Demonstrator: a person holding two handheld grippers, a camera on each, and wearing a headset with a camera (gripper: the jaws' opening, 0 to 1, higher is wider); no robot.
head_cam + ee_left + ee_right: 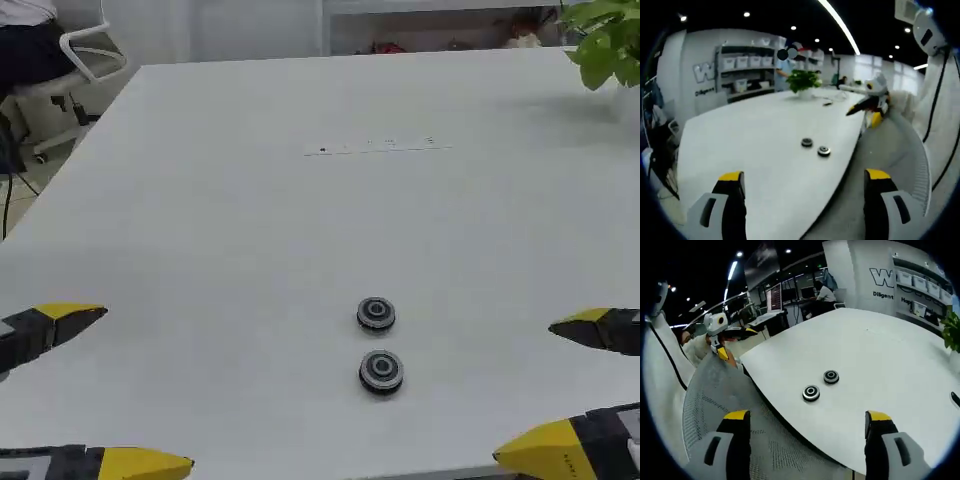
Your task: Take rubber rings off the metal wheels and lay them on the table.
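Left gripper (140, 388) and right gripper (525, 392) hover at the near table (300, 220) edge, fingers spread. Between them lie 2 wheels (376, 314), rings (363, 371) still on. A careless pull may roll a wheel off the near edge.

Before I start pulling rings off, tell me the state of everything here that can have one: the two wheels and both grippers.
Far wheel: lying flat on the table, dark ring on, nothing touching it.
Near wheel: lying flat, ring on, apart from the far wheel.
Left gripper: open, empty, clear of the wheels.
Right gripper: open, empty, clear of the wheels.
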